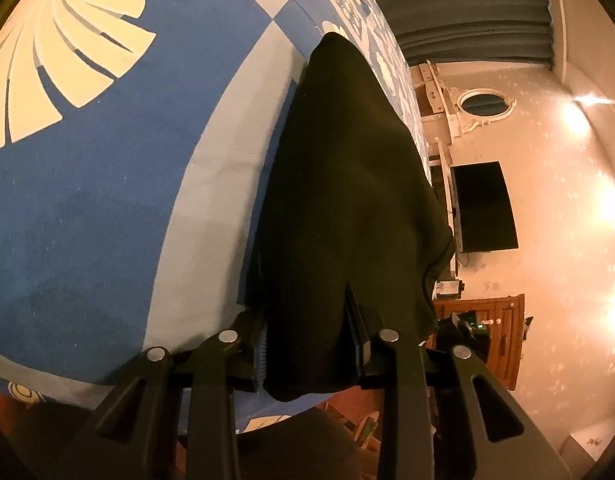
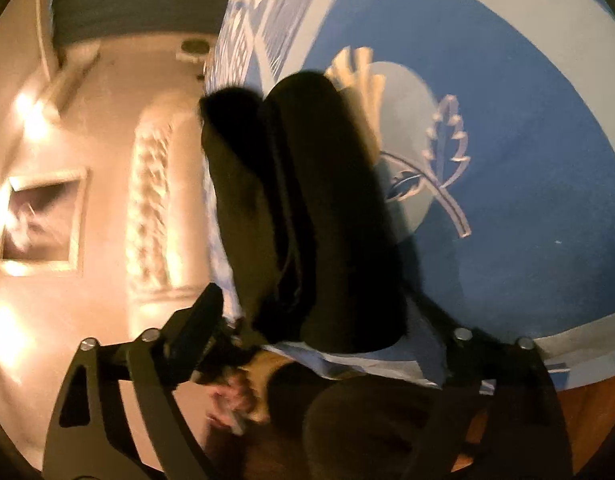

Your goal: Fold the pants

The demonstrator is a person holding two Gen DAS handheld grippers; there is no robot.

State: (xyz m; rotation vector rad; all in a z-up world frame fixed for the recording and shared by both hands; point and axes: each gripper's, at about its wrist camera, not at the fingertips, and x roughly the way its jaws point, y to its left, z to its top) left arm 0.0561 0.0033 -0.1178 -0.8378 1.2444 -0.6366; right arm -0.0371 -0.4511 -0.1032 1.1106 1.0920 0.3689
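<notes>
Black pants (image 1: 339, 200) hang lifted above a blue bedspread (image 1: 107, 200) printed with a cream shell (image 1: 63, 60) and a leaf (image 2: 447, 148). In the left wrist view the left gripper (image 1: 307, 344) has its 2 fingers clamped on the near edge of the cloth, which stretches away toward the far side. The right gripper (image 2: 327, 320) also grips the pants, its fingers closed on a bunched fold that rises between them. A dark television (image 1: 483, 208) hangs on the wall at right.
</notes>
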